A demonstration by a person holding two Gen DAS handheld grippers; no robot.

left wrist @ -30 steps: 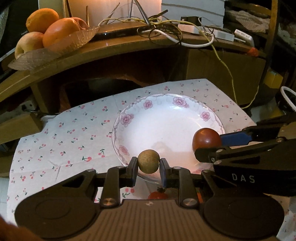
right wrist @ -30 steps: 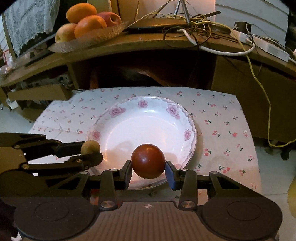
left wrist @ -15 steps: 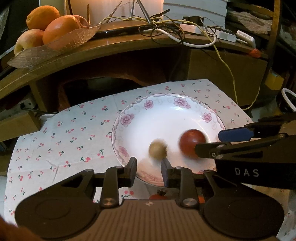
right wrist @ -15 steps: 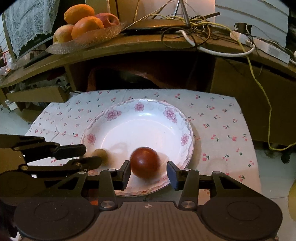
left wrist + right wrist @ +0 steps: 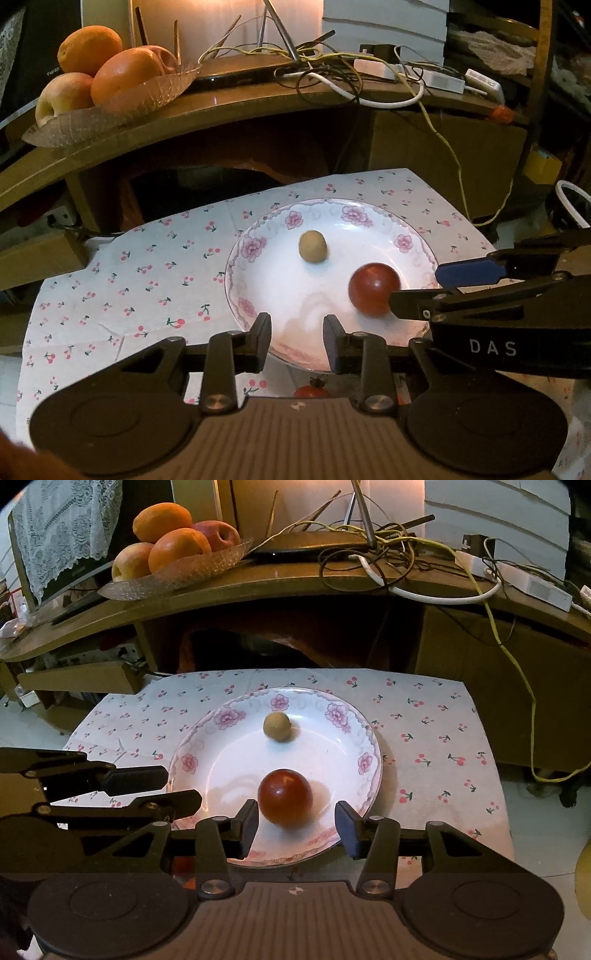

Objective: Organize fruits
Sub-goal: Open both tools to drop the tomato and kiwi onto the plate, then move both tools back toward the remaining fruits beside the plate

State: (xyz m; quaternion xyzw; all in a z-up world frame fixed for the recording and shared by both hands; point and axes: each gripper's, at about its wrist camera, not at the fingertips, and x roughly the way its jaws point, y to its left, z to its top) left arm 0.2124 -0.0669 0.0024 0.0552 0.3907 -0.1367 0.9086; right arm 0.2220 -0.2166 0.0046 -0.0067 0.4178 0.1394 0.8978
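A white plate with pink flowers [image 5: 410, 243] [image 5: 365, 734] sits on a cherry-print cloth [image 5: 147, 280] [image 5: 436, 731]. A small tan round fruit [image 5: 312, 246] [image 5: 277, 726] lies toward the plate's far side. A dark red round fruit [image 5: 373, 288] [image 5: 285, 797] lies nearer, just ahead of my right gripper [image 5: 297, 825], which is open and empty. My left gripper [image 5: 297, 341] is open and empty over the plate's near rim. Each gripper shows from the side in the other's view.
A glass dish of oranges and apples [image 5: 107, 81] [image 5: 173, 550] stands on a curved wooden shelf [image 5: 258, 107] [image 5: 295, 587] behind, with tangled cables [image 5: 332, 70] [image 5: 388, 554]. A small red fruit [image 5: 312, 391] lies below the plate's near rim, mostly hidden.
Both grippers opened and let go of their fruits. The tan fruit rolled to the plate's far side and the red fruit settled on the plate. Both grippers drew back slightly.
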